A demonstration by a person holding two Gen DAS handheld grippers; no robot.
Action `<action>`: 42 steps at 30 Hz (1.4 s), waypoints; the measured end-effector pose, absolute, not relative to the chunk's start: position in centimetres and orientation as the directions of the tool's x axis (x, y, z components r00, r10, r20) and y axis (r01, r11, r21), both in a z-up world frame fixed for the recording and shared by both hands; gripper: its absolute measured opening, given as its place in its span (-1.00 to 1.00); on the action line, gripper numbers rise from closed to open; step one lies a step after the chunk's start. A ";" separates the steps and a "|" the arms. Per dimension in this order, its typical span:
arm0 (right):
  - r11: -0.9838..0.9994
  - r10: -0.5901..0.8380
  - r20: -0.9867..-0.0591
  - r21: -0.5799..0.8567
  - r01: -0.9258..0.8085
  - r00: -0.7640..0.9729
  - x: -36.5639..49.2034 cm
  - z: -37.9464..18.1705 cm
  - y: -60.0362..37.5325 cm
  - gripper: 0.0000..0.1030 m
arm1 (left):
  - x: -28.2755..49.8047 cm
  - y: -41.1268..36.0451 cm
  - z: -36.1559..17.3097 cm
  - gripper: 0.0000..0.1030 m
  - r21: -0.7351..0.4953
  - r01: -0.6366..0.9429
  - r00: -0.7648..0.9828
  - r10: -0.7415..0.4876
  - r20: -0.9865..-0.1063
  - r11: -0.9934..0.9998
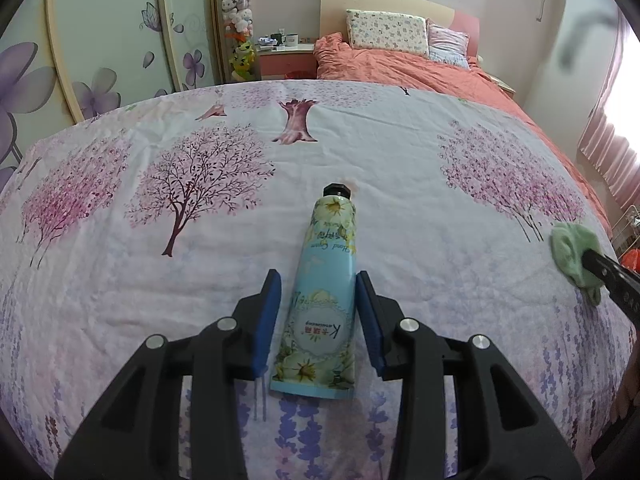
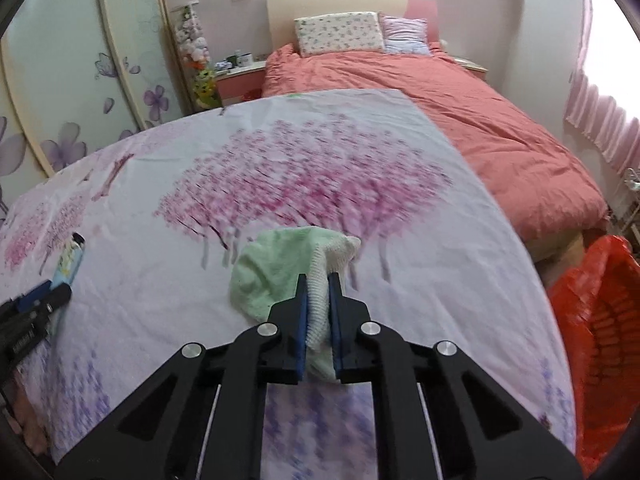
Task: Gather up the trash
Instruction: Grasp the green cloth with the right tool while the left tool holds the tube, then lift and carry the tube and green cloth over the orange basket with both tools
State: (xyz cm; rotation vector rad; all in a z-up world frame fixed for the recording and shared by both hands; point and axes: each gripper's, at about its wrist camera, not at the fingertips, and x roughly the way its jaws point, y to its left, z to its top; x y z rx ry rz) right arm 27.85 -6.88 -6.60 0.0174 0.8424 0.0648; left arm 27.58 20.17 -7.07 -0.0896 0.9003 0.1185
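A light blue hand cream tube (image 1: 320,300) with a black cap lies on the tree-print sheet (image 1: 160,288). My left gripper (image 1: 318,280) is open, its blue pads on either side of the tube's lower half, apart from it. My right gripper (image 2: 319,280) is shut on a crumpled green and white cloth (image 2: 272,272) and holds it just above the sheet. The cloth (image 1: 574,256) also shows at the right edge of the left wrist view. The tube (image 2: 70,260) and the left gripper (image 2: 40,300) show at the left of the right wrist view.
A red plastic bag (image 2: 600,320) hangs open off the sheet's right edge. A bed with a coral duvet (image 2: 500,132) and pillows lies behind. A wardrobe with flower decals (image 1: 100,40) stands at left, with a nightstand (image 1: 284,54) beside the bed.
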 end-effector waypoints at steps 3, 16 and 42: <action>0.998 0.061 -0.749 0.044 -0.042 0.660 27.8 -6.7 -7.0 -0.81 | 27.5 20.2 -7.1 -0.25 -0.027 -0.140 0.616 0.066 -0.785 0.990; 0.998 0.061 -0.758 0.044 -0.042 0.649 28.1 -7.0 -7.5 -0.79 | 28.7 19.6 -7.1 0.04 -0.010 -0.135 0.611 0.076 -0.788 0.991; 0.993 0.111 -0.752 0.106 -0.048 0.650 27.9 -7.0 -8.2 -0.79 | 31.3 20.0 -7.1 -0.46 -0.005 -0.190 0.611 0.114 -0.783 0.982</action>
